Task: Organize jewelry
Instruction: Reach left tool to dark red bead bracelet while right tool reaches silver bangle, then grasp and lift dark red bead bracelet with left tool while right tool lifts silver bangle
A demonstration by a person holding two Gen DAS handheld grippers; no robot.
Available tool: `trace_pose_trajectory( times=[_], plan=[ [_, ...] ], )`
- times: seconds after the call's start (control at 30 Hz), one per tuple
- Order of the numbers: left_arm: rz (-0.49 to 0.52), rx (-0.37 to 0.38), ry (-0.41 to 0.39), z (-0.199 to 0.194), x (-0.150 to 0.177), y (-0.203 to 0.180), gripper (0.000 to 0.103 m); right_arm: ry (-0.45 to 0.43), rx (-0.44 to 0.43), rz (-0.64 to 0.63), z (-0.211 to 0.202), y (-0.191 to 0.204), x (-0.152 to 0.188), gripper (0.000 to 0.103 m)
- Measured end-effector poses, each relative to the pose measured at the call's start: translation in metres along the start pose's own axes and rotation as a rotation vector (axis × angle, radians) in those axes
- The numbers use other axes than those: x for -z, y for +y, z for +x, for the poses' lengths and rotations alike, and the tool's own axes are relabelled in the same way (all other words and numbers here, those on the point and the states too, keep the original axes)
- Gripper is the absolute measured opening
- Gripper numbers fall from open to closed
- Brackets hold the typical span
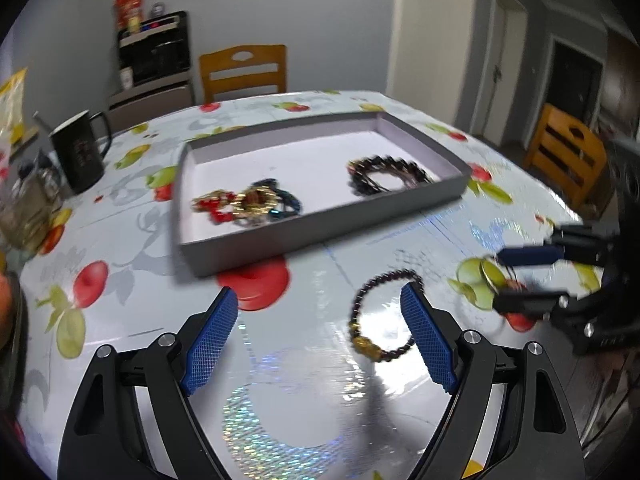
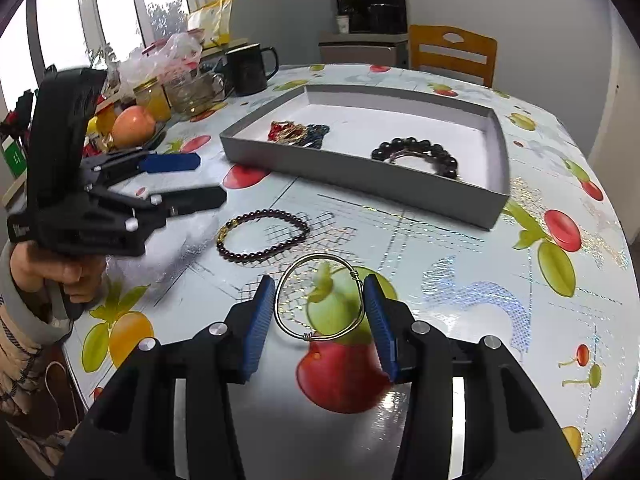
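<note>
Both tongs spread apart over loose bracelets on the bench (image 2: 460, 264).

The right tongs (image 2: 320, 316) stand with the wire bangle (image 2: 318, 300) between the blue pads, which are close to its sides; contact cannot be told. The left tongs (image 1: 316, 340), wide apart, have the dark bead bracelet (image 1: 380, 316) beside the right pad. The grey tray (image 1: 320, 220) beyond holds a black bead bracelet (image 1: 386, 174) and a tangled pile (image 1: 248, 202).

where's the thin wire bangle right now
In the right wrist view the wire bangle lies on the fruit-print tablecloth between the open right gripper's blue pads, outside the grey tray, just nearer than the dark beaded bracelet.
</note>
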State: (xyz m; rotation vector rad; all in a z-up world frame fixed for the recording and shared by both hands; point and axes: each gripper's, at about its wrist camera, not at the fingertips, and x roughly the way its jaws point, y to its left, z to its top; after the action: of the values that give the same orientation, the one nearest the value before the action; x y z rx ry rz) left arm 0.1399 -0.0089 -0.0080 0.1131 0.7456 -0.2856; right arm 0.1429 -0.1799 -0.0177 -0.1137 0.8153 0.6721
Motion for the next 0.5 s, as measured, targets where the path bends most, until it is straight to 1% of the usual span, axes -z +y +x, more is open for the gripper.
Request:
trace_pose_trajectory(
  times=[0.07,0.17,0.2,0.27,0.33,0.37,0.43,0.47,0.5],
  plan=[
    [0.047,-0.013,0.017,0.005,-0.001,-0.011,0.083,-0.004,-0.001,0.006,-0.001,-0.003,0.000,0.046],
    [0.088,-0.012,0.042,0.013,-0.003,-0.022,0.082,-0.009,-0.003,0.011,-0.002,-0.004,0.000,0.046],
    [0.095,-0.014,0.051,0.016,-0.003,-0.023,0.080,-0.009,-0.005,0.012,-0.002,-0.004,0.000,0.046],
    [0.103,-0.016,0.086,0.023,-0.003,-0.025,0.070,-0.006,-0.009,0.015,-0.002,-0.005,0.000,0.046],
    [0.094,-0.016,0.117,0.028,-0.003,-0.023,0.055,-0.006,-0.012,0.011,-0.003,-0.004,0.000,0.046],
    [0.081,-0.009,0.139,0.032,-0.002,-0.021,0.051,-0.008,-0.012,0.010,-0.004,-0.004,0.000,0.046],
    [0.070,0.006,0.142,0.032,-0.001,-0.019,0.039,-0.011,-0.015,0.010,-0.005,-0.004,-0.001,0.046],
    [0.069,0.004,0.142,0.032,0.000,-0.018,0.037,-0.013,-0.014,0.010,-0.005,-0.004,-0.001,0.046],
    [0.074,0.003,0.141,0.032,0.001,-0.019,0.028,-0.013,-0.014,0.011,-0.005,-0.004,-0.002,0.046]
  ],
)
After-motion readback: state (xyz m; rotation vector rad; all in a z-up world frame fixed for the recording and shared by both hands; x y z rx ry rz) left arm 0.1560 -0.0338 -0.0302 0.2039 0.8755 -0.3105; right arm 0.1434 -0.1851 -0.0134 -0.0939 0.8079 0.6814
